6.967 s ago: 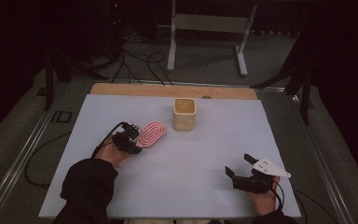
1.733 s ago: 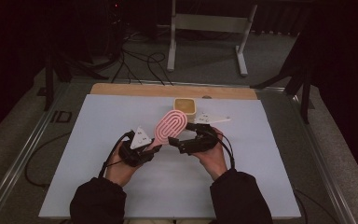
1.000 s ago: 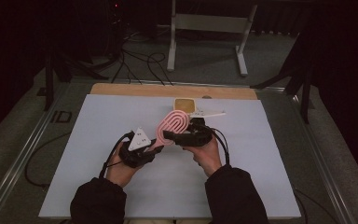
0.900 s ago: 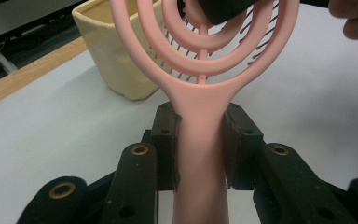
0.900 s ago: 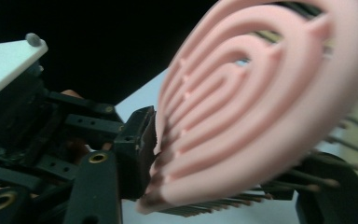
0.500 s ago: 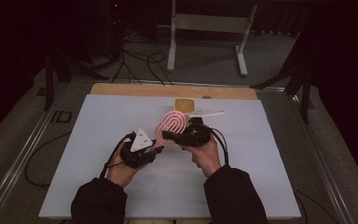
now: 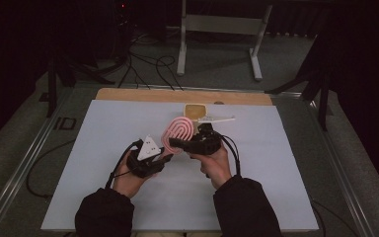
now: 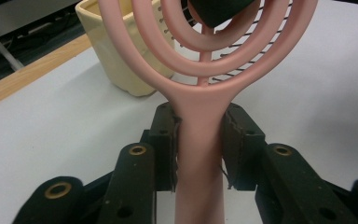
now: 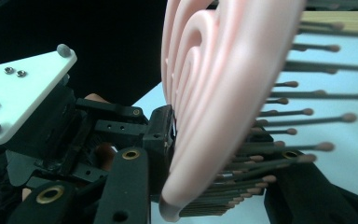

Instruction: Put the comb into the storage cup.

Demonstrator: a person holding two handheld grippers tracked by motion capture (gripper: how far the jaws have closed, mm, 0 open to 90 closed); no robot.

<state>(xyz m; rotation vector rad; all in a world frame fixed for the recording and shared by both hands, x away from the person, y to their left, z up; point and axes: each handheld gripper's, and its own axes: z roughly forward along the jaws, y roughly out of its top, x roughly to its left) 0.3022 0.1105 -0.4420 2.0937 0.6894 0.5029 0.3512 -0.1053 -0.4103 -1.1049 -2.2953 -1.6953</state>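
Observation:
A pink hairbrush (image 7: 182,133) with ringed head and dark bristles is held above the table between both hands. My left gripper (image 7: 167,157) is shut on its handle; in the left gripper view both pads press the handle (image 8: 200,140). My right gripper (image 7: 176,143) comes in from the right and is shut on the brush head. In the right gripper view the head (image 9: 214,93) sits edge-on between the two jaws, bristles pointing right. The left gripper's black body and white plate (image 9: 23,93) show behind it.
A cream cup (image 7: 196,111) stands just behind the brush near the table's far edge, also seen as the cream cup (image 8: 116,51) in the left gripper view. The white tabletop (image 7: 276,187) lies open on both sides of the hands. A wooden strip (image 7: 138,95) borders the far edge.
The right hand came across from the table's right side to the brush, and its jaws closed on the head. The left hand lifted the brush off the table and has since kept still.

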